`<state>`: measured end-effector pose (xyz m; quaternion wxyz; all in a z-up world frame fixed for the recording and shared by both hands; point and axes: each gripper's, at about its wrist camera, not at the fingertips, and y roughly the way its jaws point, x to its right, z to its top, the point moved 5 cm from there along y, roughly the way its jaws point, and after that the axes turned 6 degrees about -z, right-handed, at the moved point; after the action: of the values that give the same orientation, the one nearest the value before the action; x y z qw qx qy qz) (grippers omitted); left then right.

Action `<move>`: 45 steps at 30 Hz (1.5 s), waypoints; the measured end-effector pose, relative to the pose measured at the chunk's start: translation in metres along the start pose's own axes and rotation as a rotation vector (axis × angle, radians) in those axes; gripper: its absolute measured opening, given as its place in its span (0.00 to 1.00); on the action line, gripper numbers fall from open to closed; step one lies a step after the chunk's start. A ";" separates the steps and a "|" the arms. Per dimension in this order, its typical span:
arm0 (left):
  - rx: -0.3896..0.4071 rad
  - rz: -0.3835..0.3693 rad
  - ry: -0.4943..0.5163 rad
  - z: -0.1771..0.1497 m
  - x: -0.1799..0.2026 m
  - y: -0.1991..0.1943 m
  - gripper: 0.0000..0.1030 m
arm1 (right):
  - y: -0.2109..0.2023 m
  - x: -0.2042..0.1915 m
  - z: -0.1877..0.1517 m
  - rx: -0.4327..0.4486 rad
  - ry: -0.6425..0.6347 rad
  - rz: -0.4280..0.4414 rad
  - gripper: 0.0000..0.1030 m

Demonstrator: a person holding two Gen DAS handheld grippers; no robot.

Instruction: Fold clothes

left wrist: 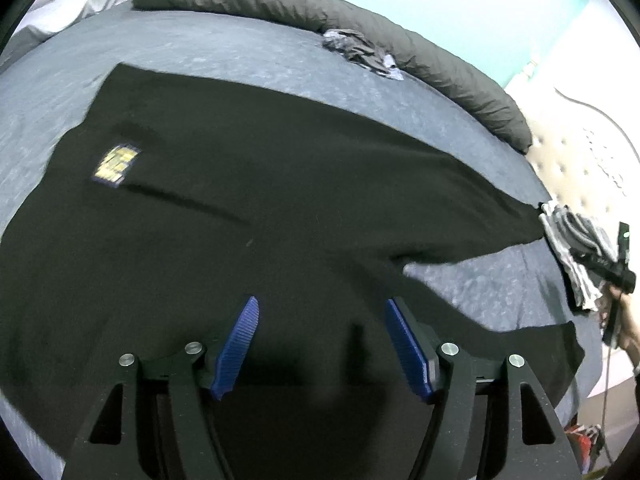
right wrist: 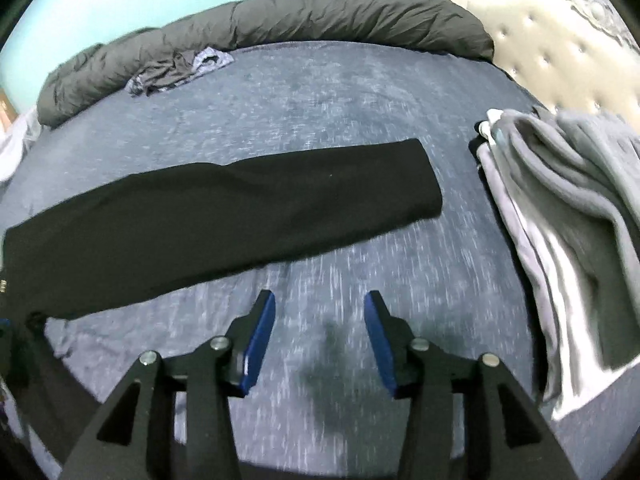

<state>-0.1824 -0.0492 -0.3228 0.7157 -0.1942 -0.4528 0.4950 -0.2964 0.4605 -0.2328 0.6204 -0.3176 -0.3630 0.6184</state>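
The left gripper [left wrist: 322,308] sits at the bottom centre of the left wrist view with its blue pads [left wrist: 240,344] spread wide and released; nothing is pinched between them, and the black long-sleeved shirt [left wrist: 240,208] lies flat under and beyond them. That shirt fills most of the middle of the frame, with a small yellow and blue label [left wrist: 116,165] toward the left and one sleeve running out to the right edge, where it ends just beside a pile of grey and white clothes [left wrist: 576,256]. At the far right edge the right gripper [left wrist: 618,272] shows only as a dark body over that pile, with part of a hand [left wrist: 624,320] below it. In the right wrist view the right gripper [right wrist: 320,312] is at the bottom centre, its jaws parted and empty above the bare blue-grey bedsheet [right wrist: 340,92]. The black sleeve [right wrist: 224,216] stretches across the left and middle of that frame, clear of the pads, its cuff ending toward the centre right. The grey and white pile [right wrist: 568,216] lies at the right, apart from the cuff. Farther out, a rolled dark grey duvet [right wrist: 280,16] lines the far edge of the bed, with a small crumpled grey and patterned garment [right wrist: 180,68] against it at upper left. A tufted cream headboard [right wrist: 560,52] is at upper right.
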 end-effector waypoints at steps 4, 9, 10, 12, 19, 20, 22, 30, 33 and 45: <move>0.000 0.017 -0.012 -0.006 -0.005 -0.005 0.68 | -0.012 0.003 0.004 0.025 0.029 0.039 0.50; 0.017 0.026 0.002 0.006 -0.004 -0.004 0.69 | -0.004 0.014 0.029 0.040 0.054 0.035 0.64; 0.018 0.026 0.003 0.009 -0.003 -0.002 0.69 | -0.001 0.016 0.035 0.042 0.058 0.034 0.65; 0.020 0.024 0.004 0.013 -0.002 0.001 0.72 | 0.007 0.020 0.047 0.045 0.064 0.031 0.65; 0.036 -0.008 0.024 0.031 0.012 0.013 0.73 | 0.052 0.044 0.094 0.072 0.155 0.010 0.69; 0.033 -0.009 0.035 0.032 0.016 0.015 0.73 | 0.059 0.048 0.100 0.067 0.165 0.001 0.69; 0.030 -0.015 0.052 0.036 0.022 0.021 0.73 | 0.076 0.057 0.112 0.053 0.180 -0.013 0.69; 0.047 -0.018 0.039 0.045 0.019 0.025 0.73 | 0.128 0.079 0.143 0.034 0.158 -0.083 0.69; 0.025 -0.021 0.023 0.043 0.017 0.032 0.73 | 0.141 0.087 0.147 0.015 0.161 -0.092 0.69; -0.001 -0.020 0.031 0.041 0.021 0.044 0.73 | 0.163 0.081 0.151 0.025 0.075 -0.114 0.06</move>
<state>-0.2387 -0.0187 -0.3244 0.7275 -0.1978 -0.4438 0.4844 -0.5131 0.5383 -0.2851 0.6718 -0.3116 -0.3492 0.5742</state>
